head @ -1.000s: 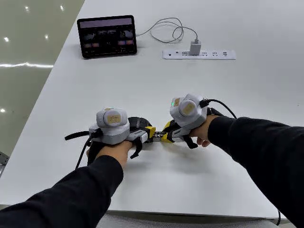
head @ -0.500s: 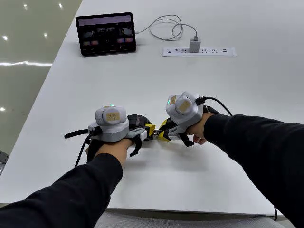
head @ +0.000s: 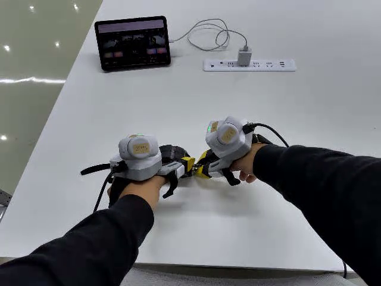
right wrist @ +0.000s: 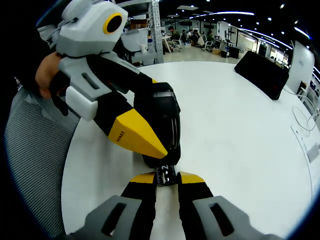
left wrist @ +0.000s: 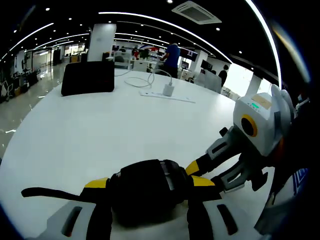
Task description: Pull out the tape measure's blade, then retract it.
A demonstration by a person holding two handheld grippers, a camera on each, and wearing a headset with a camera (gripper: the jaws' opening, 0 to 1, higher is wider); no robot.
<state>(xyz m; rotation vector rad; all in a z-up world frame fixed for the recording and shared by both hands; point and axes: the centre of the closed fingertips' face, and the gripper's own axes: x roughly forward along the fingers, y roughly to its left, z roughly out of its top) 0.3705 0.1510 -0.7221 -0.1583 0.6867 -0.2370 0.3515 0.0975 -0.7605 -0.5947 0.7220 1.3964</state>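
white workbench (head: 268, 107) inspected: a tablet (head: 133, 43) is propped at the far left and a power strip (head: 249, 64) lies at far centre, both well apart from the work. the tape measure (left wrist: 147, 192) appears to rest on the near part of the bench, its black case clamped between the jaws of the left gripper (head: 181, 164). i judge this hold is there to anchor the case so it cannot slide while the blade runs. the right gripper (right wrist: 167, 181) is clenched on the end of the blade (right wrist: 166, 173), with a printed 2 showing between its yellow tips. that pinch sits just beside the case mouth, so very little blade is out. the two grippers face each other, tips nearly touching.

against a second ago: the right gripper has come slightly left toward the case and the gap between the two has narrowed. the left gripper and case are unchanged. the tablet and strip sit a touch higher in the head view, which i put down to the headset moving. judgement: retraction is close to finished.
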